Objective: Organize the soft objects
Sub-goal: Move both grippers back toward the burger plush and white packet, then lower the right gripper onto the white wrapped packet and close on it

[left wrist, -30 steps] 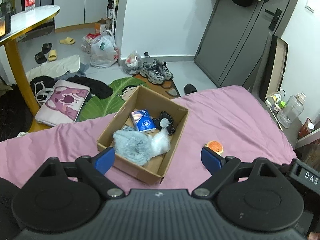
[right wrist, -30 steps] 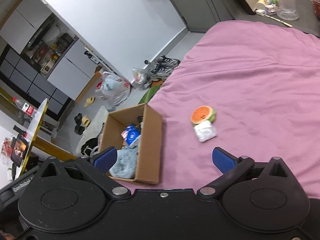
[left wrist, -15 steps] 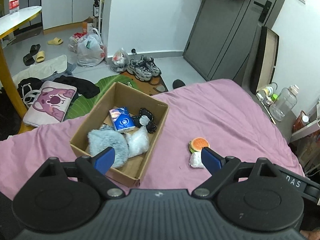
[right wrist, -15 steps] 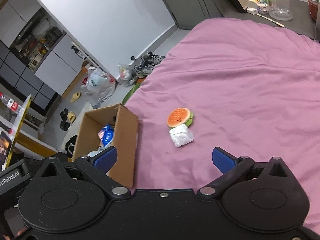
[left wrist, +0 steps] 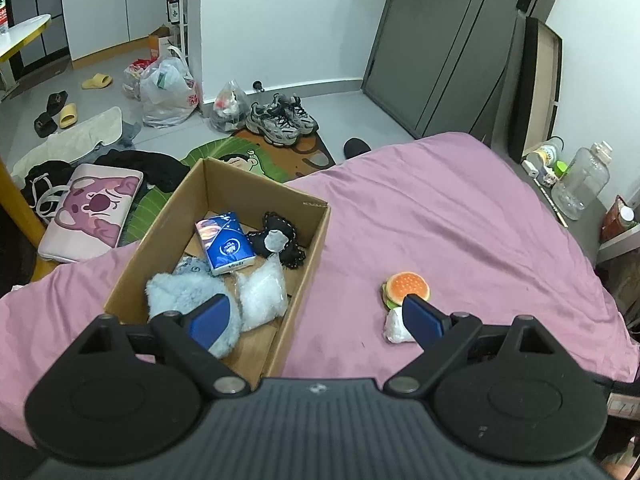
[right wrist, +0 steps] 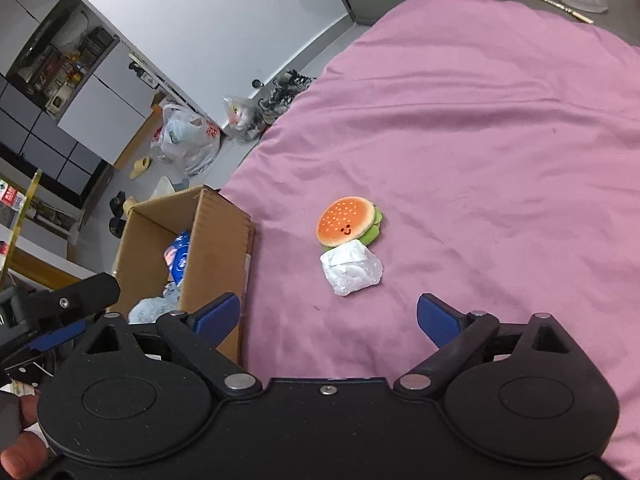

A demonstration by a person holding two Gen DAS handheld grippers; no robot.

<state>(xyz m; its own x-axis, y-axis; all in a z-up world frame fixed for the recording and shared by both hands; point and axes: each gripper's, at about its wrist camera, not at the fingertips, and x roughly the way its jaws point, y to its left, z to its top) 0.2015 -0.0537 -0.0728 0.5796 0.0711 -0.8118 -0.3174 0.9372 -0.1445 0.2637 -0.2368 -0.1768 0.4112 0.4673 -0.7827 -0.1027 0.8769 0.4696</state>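
Just beside the burger toy, the white packet looks light, soft and crinkly; with the right gripper spread and empty, its jaws just narrowed slightly, pinch the packet's bulging middle.

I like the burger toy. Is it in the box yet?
No. The burger lies on the pink bed, beside the box.

Both grippers lower, nearer bed. Right gripper jaws just closing slightly, nothing between them; burger plush and white packet now nearer, centred ahead. Cardboard box nearer left gripper.
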